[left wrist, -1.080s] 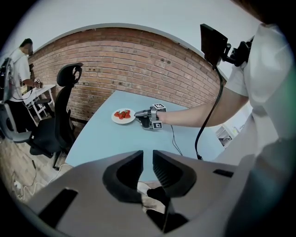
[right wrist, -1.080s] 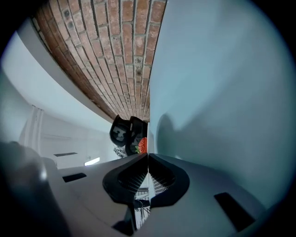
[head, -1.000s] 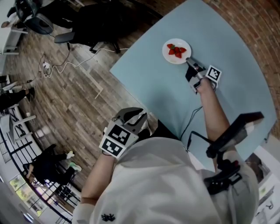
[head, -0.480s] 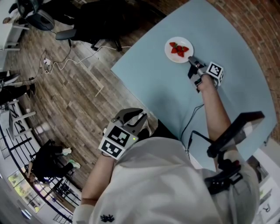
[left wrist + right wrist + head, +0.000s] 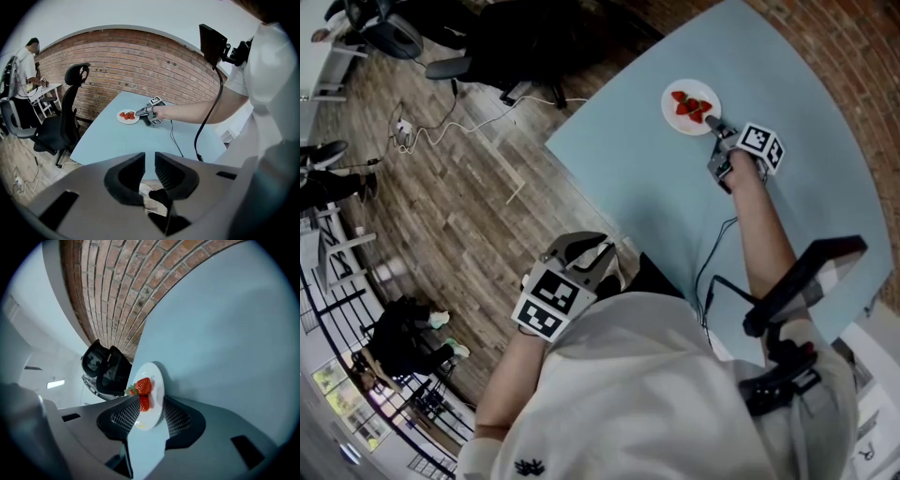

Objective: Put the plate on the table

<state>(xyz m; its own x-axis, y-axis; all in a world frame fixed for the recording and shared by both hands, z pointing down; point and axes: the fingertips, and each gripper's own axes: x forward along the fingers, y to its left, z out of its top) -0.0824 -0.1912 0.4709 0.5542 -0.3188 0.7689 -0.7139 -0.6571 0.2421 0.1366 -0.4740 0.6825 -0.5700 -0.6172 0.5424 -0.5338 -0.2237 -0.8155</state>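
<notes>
Plate (image 5: pixel 679 120) lies flat on the table (image 5: pixel 637 178), near rim between the right gripper's (image 5: pixel 151 401) just-opened, unpressing jaws; distant left gripper (image 5: pixel 149 161) barely parted, empty.

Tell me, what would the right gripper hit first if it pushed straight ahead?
The white plate of strawberries: its rim sits between the jaws of the right gripper, which have just been opening.

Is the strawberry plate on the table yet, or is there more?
Done: the plate sits flat on the table. In hand: the right claw has just been opening, the plate's rim between its jaws, not pinched. Still to do: pulling that claw away. The left claw is empty.
</notes>
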